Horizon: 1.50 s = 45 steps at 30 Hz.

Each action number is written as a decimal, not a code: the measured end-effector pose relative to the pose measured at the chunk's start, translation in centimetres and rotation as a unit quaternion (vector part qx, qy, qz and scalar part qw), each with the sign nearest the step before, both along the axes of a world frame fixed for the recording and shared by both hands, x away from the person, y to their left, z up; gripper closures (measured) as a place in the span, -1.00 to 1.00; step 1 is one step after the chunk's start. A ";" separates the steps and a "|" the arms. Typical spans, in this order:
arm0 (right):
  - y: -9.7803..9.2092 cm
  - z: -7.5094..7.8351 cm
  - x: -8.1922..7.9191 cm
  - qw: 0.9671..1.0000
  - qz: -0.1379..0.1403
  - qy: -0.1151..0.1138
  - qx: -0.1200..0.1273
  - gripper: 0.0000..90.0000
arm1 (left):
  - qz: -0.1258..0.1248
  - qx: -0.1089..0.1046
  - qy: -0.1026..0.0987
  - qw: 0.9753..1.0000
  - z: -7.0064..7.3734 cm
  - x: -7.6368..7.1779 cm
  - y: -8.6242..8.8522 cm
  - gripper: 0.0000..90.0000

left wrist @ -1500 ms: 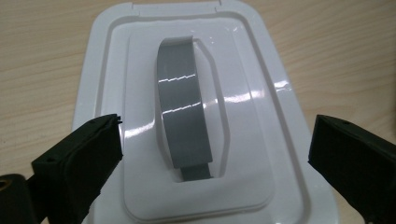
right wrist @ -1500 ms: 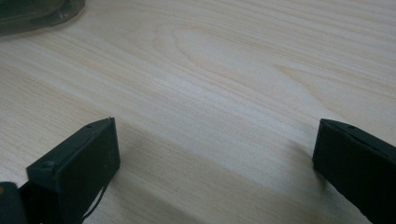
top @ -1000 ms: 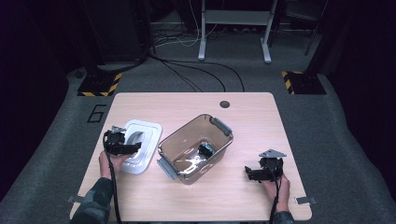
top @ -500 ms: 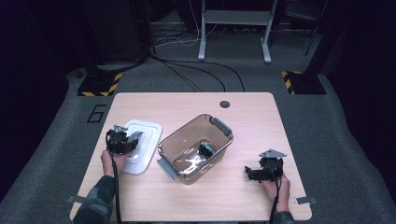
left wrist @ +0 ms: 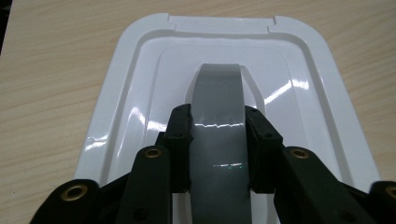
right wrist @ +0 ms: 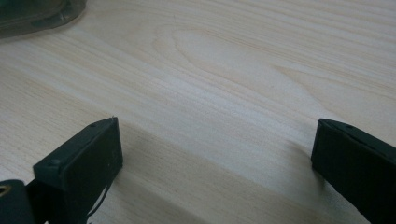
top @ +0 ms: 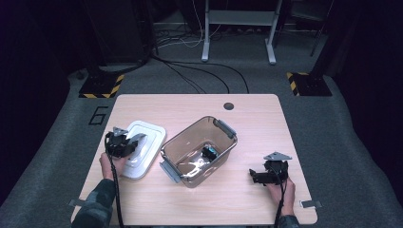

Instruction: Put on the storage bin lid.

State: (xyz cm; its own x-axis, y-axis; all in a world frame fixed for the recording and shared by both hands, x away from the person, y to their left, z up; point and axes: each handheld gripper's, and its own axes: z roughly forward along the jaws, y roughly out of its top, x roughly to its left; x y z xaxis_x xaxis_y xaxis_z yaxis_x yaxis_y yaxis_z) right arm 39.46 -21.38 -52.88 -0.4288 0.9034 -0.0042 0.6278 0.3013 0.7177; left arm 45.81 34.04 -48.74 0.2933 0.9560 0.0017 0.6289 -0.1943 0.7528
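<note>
Clearly the left gripper (left wrist: 218, 140) pinches the grey handle (left wrist: 218, 116) of the white lid (left wrist: 135, 93) – its glossy plastic could slip; the right gripper (right wrist: 215, 158) rests, fingers spread – idle

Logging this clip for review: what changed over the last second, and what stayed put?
The left gripper slid slightly toward the person along the white lid; its jaws now sit on either side of the lid's grey handle. Whether they press it cannot be told. The lid itself has not visibly moved. Unchanged: the right gripper, jaws open over bare table, and the clear bin.
</note>
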 end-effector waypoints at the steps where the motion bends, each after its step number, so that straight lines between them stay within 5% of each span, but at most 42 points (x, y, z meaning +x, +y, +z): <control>1: 0.0 0.0 0.0 1.000 0.000 0.000 0.001 -0.97 | -0.003 0.000 0.001 1.000 0.2 -0.1 0.0 0.49; 30: 0.0 0.0 0.0 1.000 -0.001 0.000 0.000 -0.97 | -0.039 0.004 -0.006 0.999 5.5 -1.4 2.0 0.49; 45: 0.0 0.0 0.0 1.000 -0.002 0.000 0.000 -0.97 | -0.067 0.012 -0.011 0.998 8.5 -1.0 1.6 0.49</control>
State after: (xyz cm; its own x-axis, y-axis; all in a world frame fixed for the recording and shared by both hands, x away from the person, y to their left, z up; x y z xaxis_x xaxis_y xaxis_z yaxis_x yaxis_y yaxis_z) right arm 39.46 -21.36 -52.87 -0.4260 0.9047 -0.0036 0.6289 0.2990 0.7177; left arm 44.81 35.62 -40.27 0.4177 0.9080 0.0314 0.5797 -0.2930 0.7604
